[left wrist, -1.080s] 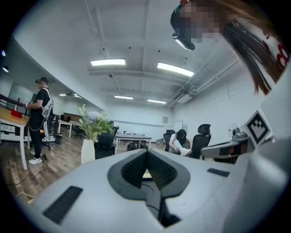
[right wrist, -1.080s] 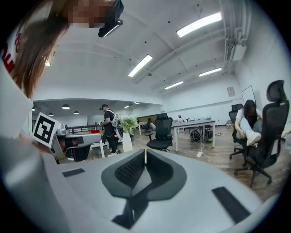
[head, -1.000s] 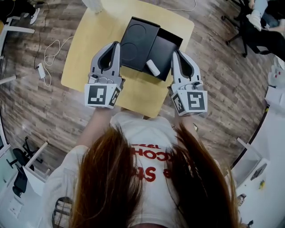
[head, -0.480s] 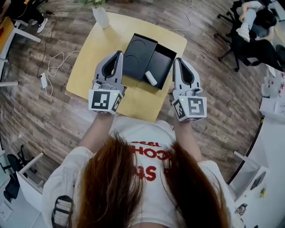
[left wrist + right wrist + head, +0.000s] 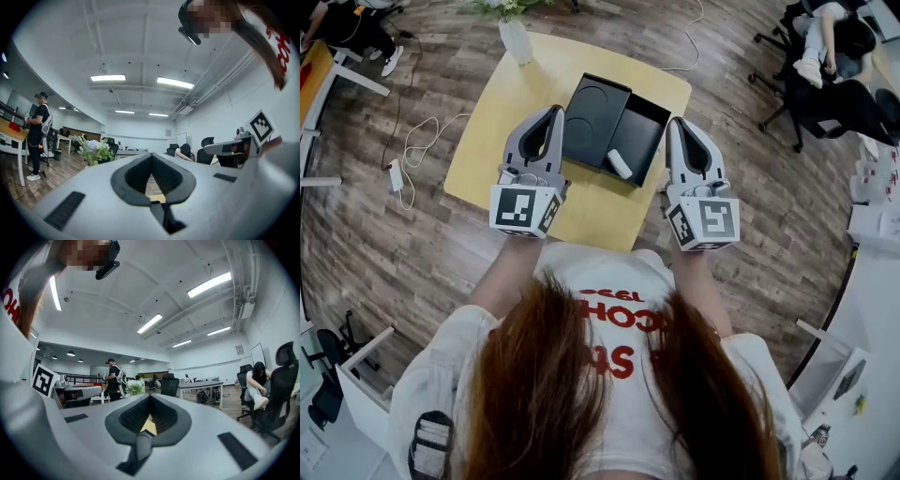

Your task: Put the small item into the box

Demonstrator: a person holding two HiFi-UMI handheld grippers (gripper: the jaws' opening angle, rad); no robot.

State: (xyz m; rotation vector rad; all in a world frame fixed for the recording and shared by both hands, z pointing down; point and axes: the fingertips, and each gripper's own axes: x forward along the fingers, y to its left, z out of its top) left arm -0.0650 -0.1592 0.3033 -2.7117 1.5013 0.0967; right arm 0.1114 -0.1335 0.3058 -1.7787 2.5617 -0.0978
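Note:
A black box (image 5: pixel 643 127) lies open on the yellow table (image 5: pixel 502 112), with its lid (image 5: pixel 592 105) beside it on the left. A small white item (image 5: pixel 621 164) rests in the box's open half, near its front edge. My left gripper (image 5: pixel 554 112) hovers left of the lid, shut and empty. My right gripper (image 5: pixel 674 124) hovers just right of the box, also shut with nothing between its fingers. In the left gripper view my left gripper (image 5: pixel 151 155) points out over the room. In the right gripper view my right gripper (image 5: pixel 150 396) does the same, and neither view shows the box.
A vase of flowers (image 5: pixel 515 36) stands at the table's far left corner. A white cable and adapter (image 5: pixel 398 159) lie on the wooden floor to the left. Office chairs and a seated person (image 5: pixel 825 56) are at the upper right.
The view has shifted, so table and box sit a little higher and smaller. Both grippers stay shut on either side of the box. The white item has not moved in the box.

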